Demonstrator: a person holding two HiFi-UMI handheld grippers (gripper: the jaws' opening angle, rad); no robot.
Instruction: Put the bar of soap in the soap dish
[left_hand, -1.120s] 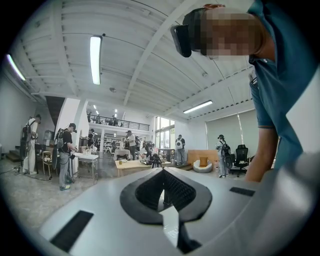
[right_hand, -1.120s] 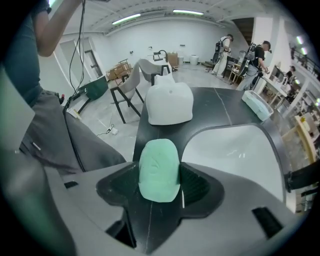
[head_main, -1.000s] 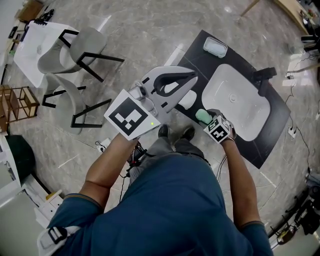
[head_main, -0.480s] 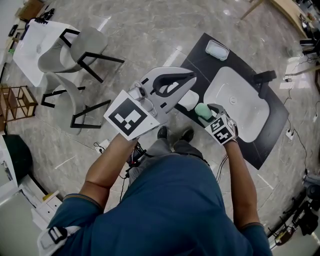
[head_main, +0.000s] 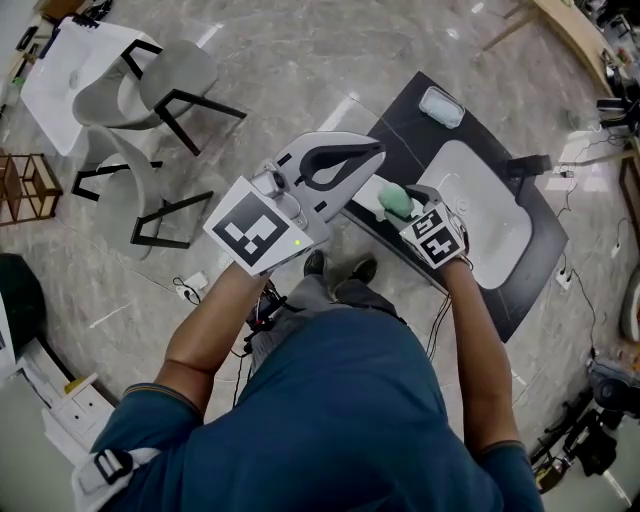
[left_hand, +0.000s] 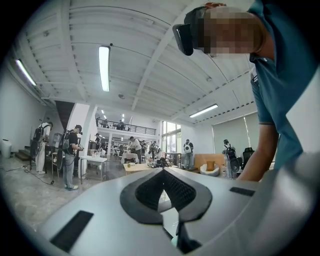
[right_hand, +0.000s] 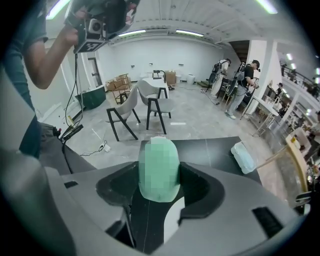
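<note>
Has carried the bar of soap (right_hand: 159, 169) up and to the left in the head view over the last second, off the near-left rim of the white basin (head_main: 495, 225) and closer to the tips of the left gripper (head_main: 374, 152). Grips the pale green bar end-on in the right gripper (head_main: 400, 206), jaws closed against both its sides, rounded end poking out past the tips. Holds it in the air over the near-left part of the black tabletop (head_main: 400, 115), just left of the basin and clear of the surface. Leaves the soap dish (head_main: 441, 107), a pale translucent tray, at the far-left corner of the tabletop, well apart from the bar and beyond the basin's far end. Shows a black faucet (head_main: 528, 163) at the basin's right side. Keeps the left gripper raised beside the right one, jaws closed tip to tip on themselves, tips near the tabletop's left edge and just above the soap in the head view. Looks upward from the left gripper view, past a blue sleeve (left_hand: 280, 85) to ceiling lights (left_hand: 104, 67). Takes in, farther left on the marble floor (head_main: 280, 60), two grey chairs (head_main: 150, 85) beside a small white table (head_main: 60, 65), with a wooden rack (head_main: 25, 185) at the picture's edge.
</note>
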